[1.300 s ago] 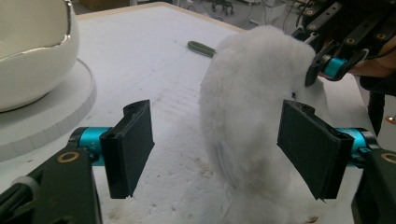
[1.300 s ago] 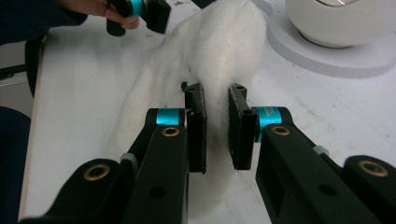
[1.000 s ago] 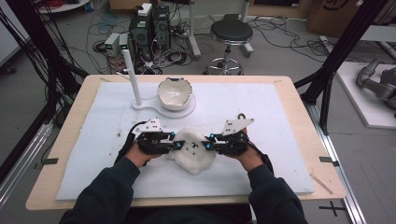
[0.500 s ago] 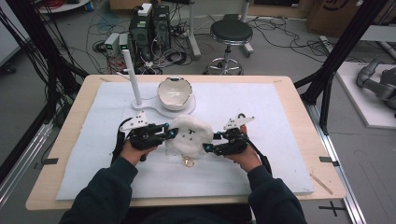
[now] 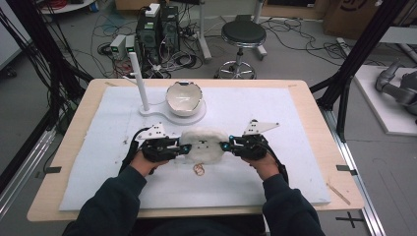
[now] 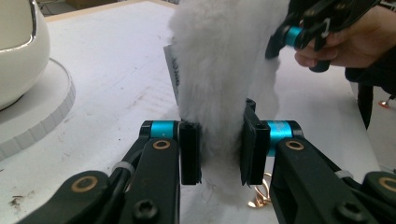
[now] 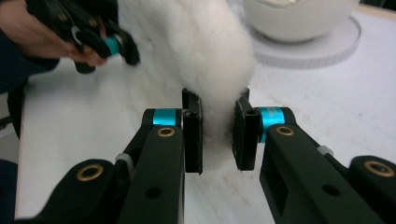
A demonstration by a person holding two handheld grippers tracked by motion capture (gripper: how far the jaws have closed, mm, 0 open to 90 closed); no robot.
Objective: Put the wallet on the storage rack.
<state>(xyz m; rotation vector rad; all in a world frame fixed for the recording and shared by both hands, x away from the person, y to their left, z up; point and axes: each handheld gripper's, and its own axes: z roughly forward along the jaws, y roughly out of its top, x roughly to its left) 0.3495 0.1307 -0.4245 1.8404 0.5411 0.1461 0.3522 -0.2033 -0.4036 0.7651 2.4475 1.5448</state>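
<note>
A: What's the surface?

B: Wooden desk [image 5: 314, 105], light top, rounded corners. A white foam mat [image 5: 275, 191] covers most of it, wood showing around the edges.

A: What's on the mat?

B: Far side, left of centre: flat white base plate [image 5: 169, 115] with a white post [image 5: 139, 81] upright on it and a white bowl-shaped shell [image 5: 184, 98] beside the post. Near side: white fluffy piece [image 5: 204, 145] mid-mat, small copper-coloured ring [image 5: 198, 170] just in front.

A: Mat condition?

B: Few dark specks near the base.
</note>
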